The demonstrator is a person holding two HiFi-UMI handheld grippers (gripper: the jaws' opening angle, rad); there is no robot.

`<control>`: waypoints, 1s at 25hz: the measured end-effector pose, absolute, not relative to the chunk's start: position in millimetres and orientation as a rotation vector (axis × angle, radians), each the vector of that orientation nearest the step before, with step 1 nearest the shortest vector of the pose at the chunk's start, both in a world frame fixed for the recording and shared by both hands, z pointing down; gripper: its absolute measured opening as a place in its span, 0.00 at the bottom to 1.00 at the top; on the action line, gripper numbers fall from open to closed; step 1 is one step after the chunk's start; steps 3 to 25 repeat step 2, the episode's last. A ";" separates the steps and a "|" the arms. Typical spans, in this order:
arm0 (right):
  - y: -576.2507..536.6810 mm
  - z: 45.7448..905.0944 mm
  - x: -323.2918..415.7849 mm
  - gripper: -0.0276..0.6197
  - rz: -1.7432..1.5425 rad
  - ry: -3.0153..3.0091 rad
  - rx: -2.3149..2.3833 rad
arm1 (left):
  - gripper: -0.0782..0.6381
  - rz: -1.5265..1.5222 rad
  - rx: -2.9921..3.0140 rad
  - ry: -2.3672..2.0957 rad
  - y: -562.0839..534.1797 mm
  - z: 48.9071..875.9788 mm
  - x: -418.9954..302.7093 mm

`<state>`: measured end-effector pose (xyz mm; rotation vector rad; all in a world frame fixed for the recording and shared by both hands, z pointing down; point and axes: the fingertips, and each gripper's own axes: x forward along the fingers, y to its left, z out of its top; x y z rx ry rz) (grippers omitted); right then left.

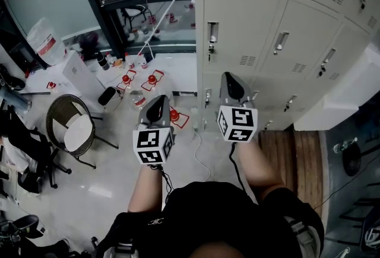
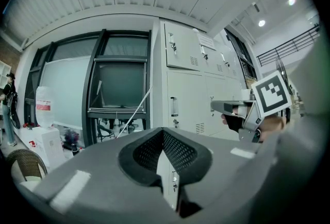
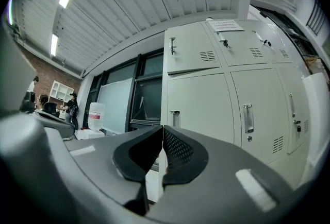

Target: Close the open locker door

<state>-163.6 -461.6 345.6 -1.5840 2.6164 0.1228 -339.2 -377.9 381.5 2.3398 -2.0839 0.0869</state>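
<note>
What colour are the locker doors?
The locker doors are a plain pale grey-white, with no pattern. The right gripper view shows it best.

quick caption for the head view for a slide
Person faces a bank of lockers, left gripper and right gripper both shut and empty, held out front.

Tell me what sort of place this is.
Probably a workplace locker area: a bank of pale metal lockers, a large dark-framed window beside it, and a round chair amid floor clutter.
</note>
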 end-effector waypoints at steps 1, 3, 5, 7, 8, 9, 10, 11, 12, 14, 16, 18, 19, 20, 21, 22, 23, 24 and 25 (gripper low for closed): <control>-461.8 345.7 -164.0 0.06 0.124 2.619 -1.582 | 0.11 0.086 2.340 -2.085 -377.9 381.1 -339.2; -462.0 345.7 -164.4 0.06 0.125 2.622 -1.580 | 0.11 0.085 2.341 -2.087 -378.0 380.7 -339.2; -462.0 345.7 -164.4 0.06 0.125 2.622 -1.580 | 0.11 0.085 2.341 -2.087 -378.0 380.7 -339.2; -462.0 345.7 -164.4 0.06 0.125 2.622 -1.580 | 0.11 0.085 2.341 -2.087 -378.0 380.7 -339.2; -462.0 345.7 -164.4 0.06 0.125 2.622 -1.580 | 0.11 0.085 2.341 -2.087 -378.0 380.7 -339.2; -462.0 345.7 -164.4 0.06 0.125 2.622 -1.580 | 0.11 0.085 2.341 -2.087 -378.0 380.7 -339.2; -462.0 345.7 -164.4 0.06 0.125 2.622 -1.580 | 0.11 0.085 2.341 -2.087 -378.0 380.7 -339.2; -462.0 345.7 -164.4 0.06 0.125 2.622 -1.580 | 0.11 0.085 2.341 -2.087 -378.0 380.7 -339.2; -462.0 345.7 -164.4 0.06 0.125 2.622 -1.580 | 0.11 0.085 2.341 -2.087 -378.0 380.7 -339.2; -462.0 345.7 -164.4 0.06 0.125 2.622 -1.580 | 0.11 0.085 2.341 -2.087 -378.0 380.7 -339.2; -462.0 345.7 -164.4 0.06 0.125 2.622 -1.580 | 0.11 0.085 2.341 -2.087 -378.0 380.7 -339.2; -462.0 345.7 -164.4 0.06 0.125 2.622 -1.580 | 0.11 0.085 2.341 -2.087 -378.0 380.7 -339.2; -462.0 345.7 -164.4 0.06 0.125 2.622 -1.580 | 0.11 0.085 2.341 -2.087 -378.0 380.7 -339.2; -462.0 345.7 -164.4 0.06 0.125 2.622 -1.580 | 0.11 0.085 2.341 -2.087 -378.0 380.7 -339.2; -462.0 345.7 -164.4 0.06 0.125 2.622 -1.580 | 0.11 0.085 2.341 -2.087 -378.0 380.7 -339.2; -462.0 345.7 -164.4 0.06 0.125 2.622 -1.580 | 0.11 0.085 2.341 -2.087 -378.0 380.7 -339.2; -462.0 345.7 -164.4 0.06 0.125 2.622 -1.580 | 0.11 0.085 2.341 -2.087 -378.0 380.7 -339.2; -462.0 345.7 -164.4 0.06 0.125 2.622 -1.580 | 0.11 0.085 2.341 -2.087 -378.0 380.7 -339.2; -462.0 345.7 -164.4 0.06 0.125 2.622 -1.580 | 0.11 0.085 2.341 -2.087 -378.0 380.7 -339.2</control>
